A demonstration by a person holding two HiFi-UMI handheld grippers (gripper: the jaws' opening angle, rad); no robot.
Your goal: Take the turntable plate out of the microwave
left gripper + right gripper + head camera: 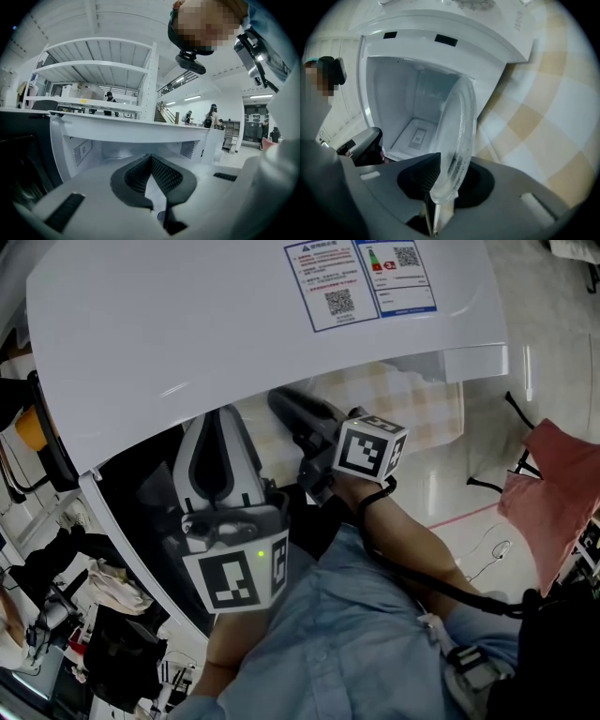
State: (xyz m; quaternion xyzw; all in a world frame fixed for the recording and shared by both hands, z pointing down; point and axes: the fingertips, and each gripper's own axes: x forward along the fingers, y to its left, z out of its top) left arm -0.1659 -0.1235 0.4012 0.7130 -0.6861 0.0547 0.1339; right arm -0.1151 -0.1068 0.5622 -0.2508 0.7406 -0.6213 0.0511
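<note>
While held in R hand-held gripper [444, 183] | turntable plate [459, 126]: clear glass, edge-on

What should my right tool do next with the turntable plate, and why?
Probably draw the right tool straight back toward you without loosening it. Its pads look closed on the rim of the glass turntable plate, and the rest of the plate reaches toward the open cavity of the microwave, so a steady pull back should bring it clear of the opening.

The clear glass turntable plate [458, 133] shows edge-on at the mouth of the open white microwave [393, 93].
</note>
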